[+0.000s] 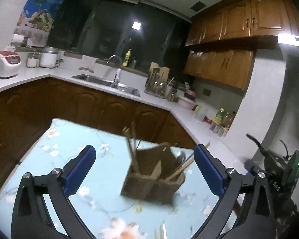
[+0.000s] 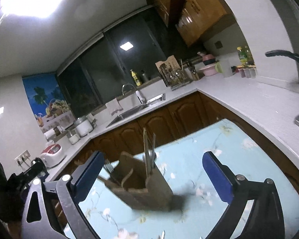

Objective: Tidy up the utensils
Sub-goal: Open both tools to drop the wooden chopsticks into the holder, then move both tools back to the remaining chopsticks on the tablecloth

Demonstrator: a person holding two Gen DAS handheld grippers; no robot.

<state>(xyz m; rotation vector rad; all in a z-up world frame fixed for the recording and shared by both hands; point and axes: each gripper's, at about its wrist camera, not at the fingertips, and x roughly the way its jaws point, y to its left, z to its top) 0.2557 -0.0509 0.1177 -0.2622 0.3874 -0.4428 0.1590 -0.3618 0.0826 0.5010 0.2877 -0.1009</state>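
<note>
One wooden utensil holder [image 1: 155, 181] stands at the centre of one floral-clothed desk [image 1: 73, 143], with two pairs of blue-padded tongs, the left tongs [image 1: 145, 171] and the right tongs [image 2: 155, 179], both spread wide around it. Blur makes the utensils inside it uncountable. On the counter beyond: one sink [image 1: 101, 79] at 12 o'clock, one rice cooker [image 1: 7, 63] at 10 o'clock, one yellow bottle [image 1: 127, 56] behind the sink, and one second utensil rack [image 1: 157, 81] at 1 o'clock.
</note>
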